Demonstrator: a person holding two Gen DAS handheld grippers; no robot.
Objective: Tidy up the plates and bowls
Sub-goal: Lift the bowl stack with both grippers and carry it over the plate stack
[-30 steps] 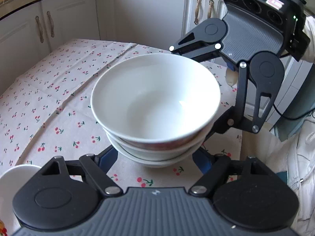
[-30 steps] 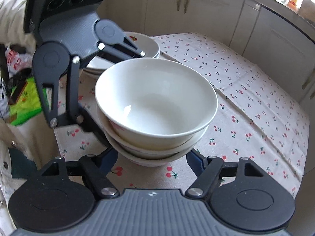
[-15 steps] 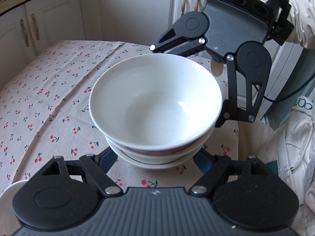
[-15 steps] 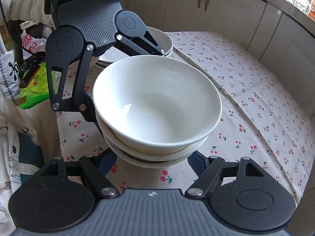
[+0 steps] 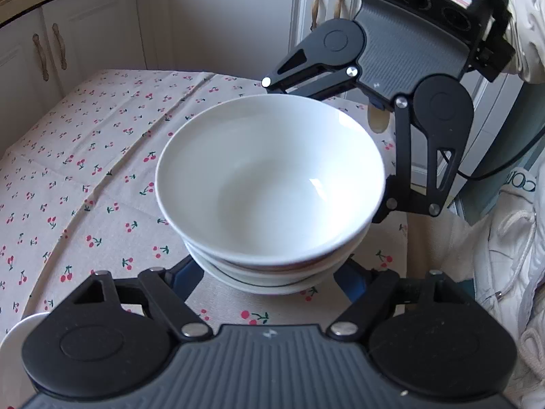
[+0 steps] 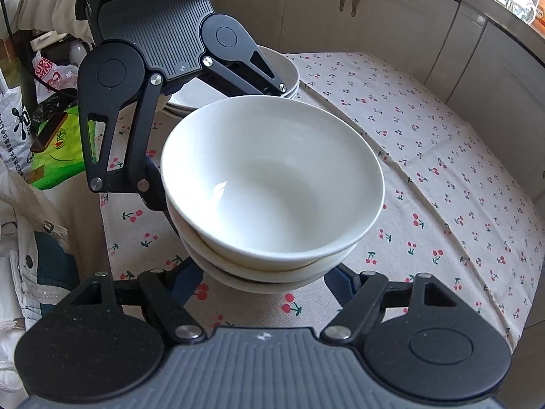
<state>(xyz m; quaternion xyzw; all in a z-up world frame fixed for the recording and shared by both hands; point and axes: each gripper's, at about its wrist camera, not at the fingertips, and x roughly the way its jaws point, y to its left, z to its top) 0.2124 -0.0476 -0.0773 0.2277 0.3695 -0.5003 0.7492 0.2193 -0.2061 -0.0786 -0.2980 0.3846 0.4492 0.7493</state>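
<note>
A stack of three nested white bowls hangs above the cherry-print tablecloth. My left gripper grips the stack's lower part from one side, blue fingers spread around it. My right gripper grips the stack from the opposite side. Each gripper shows in the other's view, the right one behind the bowls and the left one likewise. The fingertips are hidden under the bowls.
A pile of white plates and bowls stands on the table behind the left gripper. A white plate edge shows at the lower left. White cabinets line the wall. Bags lie on the floor beside the table.
Both grippers have carried the bowl stack together along the table. The plate pile looks farther behind the left gripper. The grip is unchanged.
</note>
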